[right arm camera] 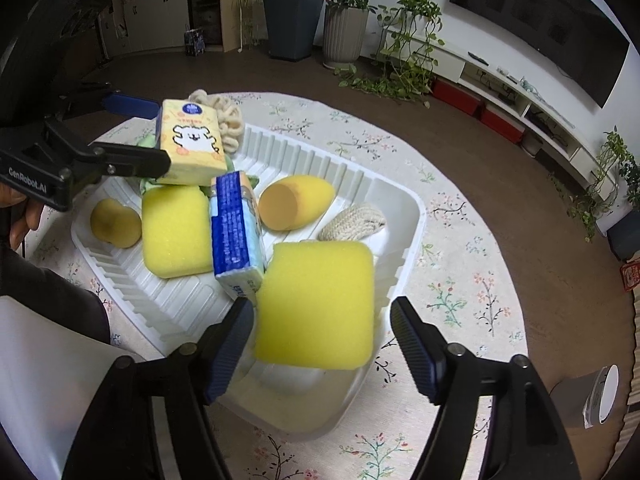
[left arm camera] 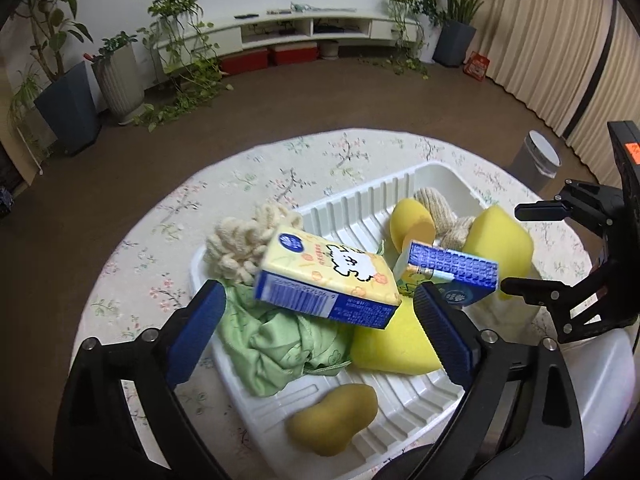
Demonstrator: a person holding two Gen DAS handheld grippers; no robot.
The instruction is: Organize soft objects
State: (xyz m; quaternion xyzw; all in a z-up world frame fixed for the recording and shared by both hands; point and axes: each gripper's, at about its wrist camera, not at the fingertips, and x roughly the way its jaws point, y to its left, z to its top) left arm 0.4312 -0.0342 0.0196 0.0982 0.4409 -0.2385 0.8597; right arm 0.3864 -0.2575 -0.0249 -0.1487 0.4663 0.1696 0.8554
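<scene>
Table (left arm camera: pixel 344 152) floral-clothed, round – floor (left arm camera: pixel 280 92) brown | left tongs (left arm camera: pixel 320 328), right tongs (right arm camera: pixel 322 346) – agape, empty

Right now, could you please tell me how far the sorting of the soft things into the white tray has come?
Mostly done: the white ribbed plastic tray already holds sponges, a green cloth, a rope knot and two tissue packs. In hand: nothing; the left gripper stands open around the yellow bear-print tissue pack, the right gripper open around the square yellow sponge. Left: the cream loopy scrubber overhangs the rim.

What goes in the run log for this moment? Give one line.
left gripper: open over tissue pack | right gripper: open around sponge | tray: holds soft items
</scene>
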